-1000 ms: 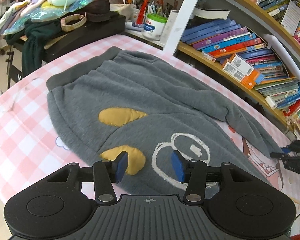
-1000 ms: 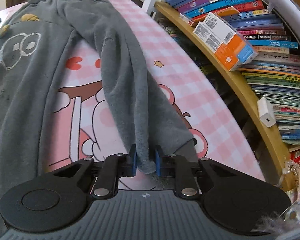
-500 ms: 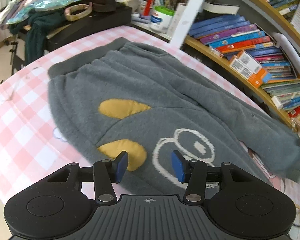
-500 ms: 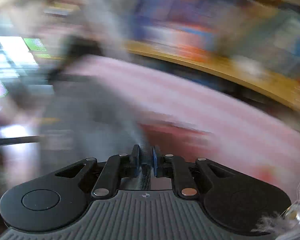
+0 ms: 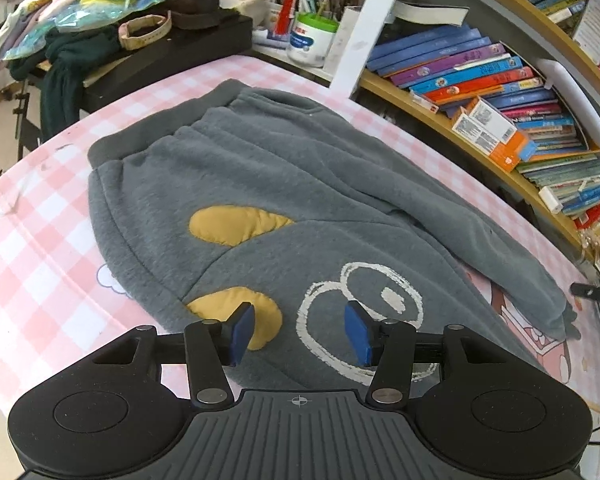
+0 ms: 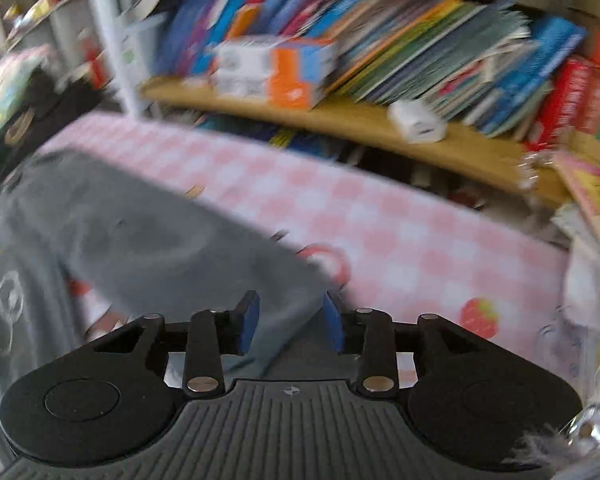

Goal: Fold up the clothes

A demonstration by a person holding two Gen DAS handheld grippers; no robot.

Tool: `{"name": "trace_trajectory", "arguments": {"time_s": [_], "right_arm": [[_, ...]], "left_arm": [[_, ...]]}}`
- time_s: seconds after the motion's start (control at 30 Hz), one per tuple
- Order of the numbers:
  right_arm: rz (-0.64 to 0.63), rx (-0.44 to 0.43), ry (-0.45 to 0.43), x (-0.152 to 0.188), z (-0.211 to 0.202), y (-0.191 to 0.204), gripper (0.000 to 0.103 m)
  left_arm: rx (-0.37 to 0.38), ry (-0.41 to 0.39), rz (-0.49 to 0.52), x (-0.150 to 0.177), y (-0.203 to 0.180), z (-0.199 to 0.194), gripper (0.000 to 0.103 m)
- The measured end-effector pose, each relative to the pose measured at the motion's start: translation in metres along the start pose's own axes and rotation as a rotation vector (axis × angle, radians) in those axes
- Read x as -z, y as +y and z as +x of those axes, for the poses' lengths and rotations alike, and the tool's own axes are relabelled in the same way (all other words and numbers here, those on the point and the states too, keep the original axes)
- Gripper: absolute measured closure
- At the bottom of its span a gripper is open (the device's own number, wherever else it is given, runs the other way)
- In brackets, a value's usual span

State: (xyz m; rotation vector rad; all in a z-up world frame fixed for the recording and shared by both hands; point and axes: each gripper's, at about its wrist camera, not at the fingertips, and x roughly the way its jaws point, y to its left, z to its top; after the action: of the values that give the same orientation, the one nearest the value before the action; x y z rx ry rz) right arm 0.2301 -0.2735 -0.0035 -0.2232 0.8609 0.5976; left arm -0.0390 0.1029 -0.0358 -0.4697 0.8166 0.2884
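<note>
Trousers (image 5: 284, 200), grey fleece with yellow patches and a white outline drawing, lie flat on the pink checked table (image 5: 40, 248), one leg stretched toward the bookshelf (image 5: 480, 148) along the far edge, where books, an orange box (image 5: 496, 136) and a pen tub (image 5: 312, 40) crowd close. The left gripper (image 5: 299, 332) hovers over the drawing, fingers apart and empty. The right gripper (image 6: 288, 322) is opening, leg cloth lying between its fingers unpressed; no writing is readable.

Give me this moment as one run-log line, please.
task: fold clothes | grey pants: flat on checked table | left hand-held gripper: open above pants | right hand-held gripper: opening over leg end
</note>
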Motion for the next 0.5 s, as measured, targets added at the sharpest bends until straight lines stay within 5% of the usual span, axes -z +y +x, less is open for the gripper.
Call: {"name": "trace_trajectory", "arguments": {"time_s": [0.13, 0.27, 0.5], "right_arm": [[-0.074, 0.055, 0.082, 0.012, 0.018, 0.009, 0.088], [-0.087, 0.136, 0.091, 0.009, 0.025, -0.004, 0.078], [-0.023, 0.231, 0.029, 0.004, 0.02, -0.01, 0.077]], "left_arm": [[0.005, -0.007, 0.02, -0.001, -0.002, -0.003, 0.053], [-0.002, -0.029, -0.008, -0.001, 0.007, -0.01, 0.053], [-0.006, -0.047, -0.042, 0.005, 0.017, -0.02, 0.053]]}}
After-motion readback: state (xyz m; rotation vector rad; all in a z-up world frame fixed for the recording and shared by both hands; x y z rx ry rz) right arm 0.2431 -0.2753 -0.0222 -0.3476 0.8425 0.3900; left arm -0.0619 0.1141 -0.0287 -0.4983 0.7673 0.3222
